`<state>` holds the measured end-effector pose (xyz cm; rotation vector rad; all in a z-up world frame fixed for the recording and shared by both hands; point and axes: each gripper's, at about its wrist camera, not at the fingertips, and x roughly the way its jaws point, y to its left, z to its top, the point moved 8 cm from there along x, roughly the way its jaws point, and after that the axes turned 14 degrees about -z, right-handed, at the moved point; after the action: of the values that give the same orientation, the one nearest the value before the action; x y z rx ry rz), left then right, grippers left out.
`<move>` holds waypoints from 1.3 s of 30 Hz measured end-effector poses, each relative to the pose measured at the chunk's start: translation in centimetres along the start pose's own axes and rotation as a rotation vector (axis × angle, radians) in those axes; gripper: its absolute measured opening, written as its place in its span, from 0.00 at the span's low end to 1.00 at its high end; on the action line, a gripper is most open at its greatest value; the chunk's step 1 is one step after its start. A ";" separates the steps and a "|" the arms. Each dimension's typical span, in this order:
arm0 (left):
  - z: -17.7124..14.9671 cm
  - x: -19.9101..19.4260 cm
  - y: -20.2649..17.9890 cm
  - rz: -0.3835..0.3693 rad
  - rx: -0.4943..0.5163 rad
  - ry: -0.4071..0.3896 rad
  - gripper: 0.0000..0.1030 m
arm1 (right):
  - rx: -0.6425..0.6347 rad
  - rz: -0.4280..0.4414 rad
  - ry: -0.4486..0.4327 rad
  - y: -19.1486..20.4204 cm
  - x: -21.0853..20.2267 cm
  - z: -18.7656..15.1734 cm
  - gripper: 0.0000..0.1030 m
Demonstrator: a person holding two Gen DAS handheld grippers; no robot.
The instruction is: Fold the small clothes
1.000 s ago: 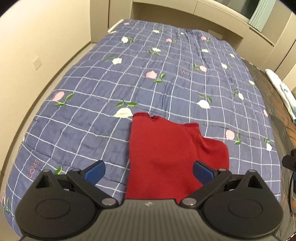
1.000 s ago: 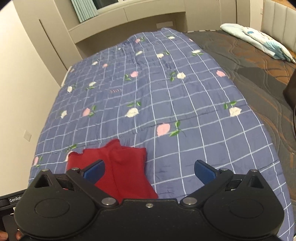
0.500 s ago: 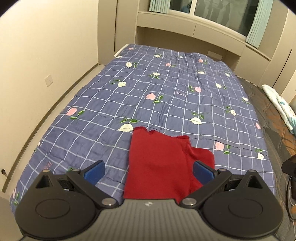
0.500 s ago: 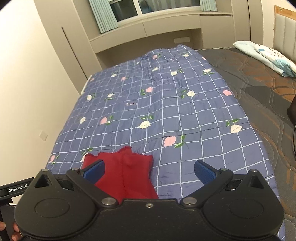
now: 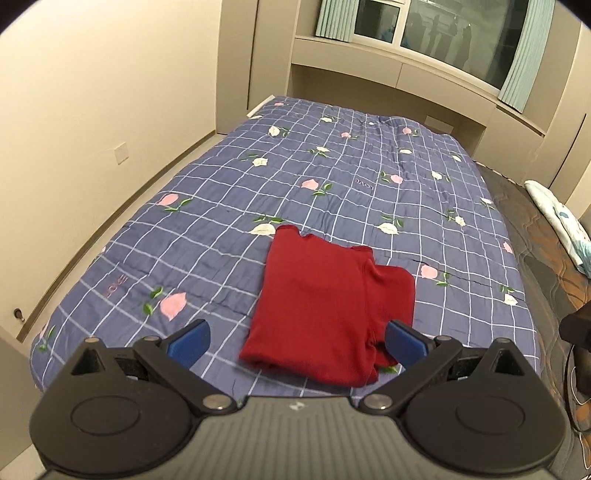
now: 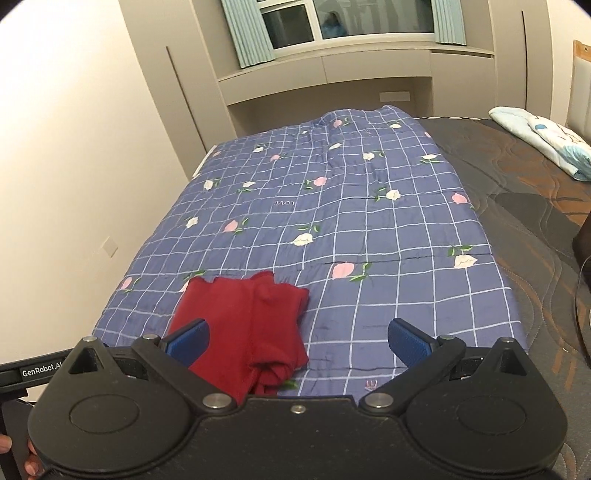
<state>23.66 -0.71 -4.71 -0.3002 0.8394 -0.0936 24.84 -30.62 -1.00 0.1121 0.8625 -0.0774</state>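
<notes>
— What does the left wrist view give you?

— The left claw (image 5: 295, 341) is spread wide with nothing between its blue pads (image 5: 188, 341). It hangs above the near end of a bed, clear of the cloth. Beyond it a red garment (image 5: 325, 295) lies folded on a blue checked quilt (image 5: 258, 184) with pink and white flowers. The garment sits near the quilt's near edge, a flat main panel on the left and a smaller folded part sticking out on its right side.

— Anything else around it?

— A pale wall with a socket plate (image 5: 121, 153) on the left, a window (image 5: 436, 33) with light blue curtains at the far end, and a patterned pillow (image 5: 557, 218) at the right edge on a dark brown mattress cover (image 5: 535, 243).

— And the right wrist view?

— The right claw (image 6: 295, 341) is released too, pads (image 6: 408, 343) far apart and empty. Here the red garment (image 6: 251, 321) lies low and left, partly behind the left pad, on the same quilt (image 6: 332, 206). Its near right corner looks bunched, though the claw body hides part of it. The pillow (image 6: 543, 140) lies far right. At the lower left edge a few fingertips (image 6: 31, 467) of the person show beside a black bar (image 6: 33, 371) marked GenRobot.AI.
</notes>
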 end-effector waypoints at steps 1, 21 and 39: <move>-0.3 -0.4 0.0 0.003 -0.003 -0.003 0.99 | -0.006 0.004 0.000 0.0 -0.4 -0.3 0.99; -5.0 -5.3 3.1 0.046 -0.003 0.030 0.99 | -0.076 0.028 0.066 1.3 -3.6 -6.0 0.99; -6.3 -7.2 7.4 -0.052 0.154 0.075 0.99 | 0.005 -0.064 0.067 4.8 -6.8 -11.4 0.99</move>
<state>13.87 6.40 -5.73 -0.1751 0.8939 -0.2183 12.39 -24.25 -2.86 0.0924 0.9329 -0.1361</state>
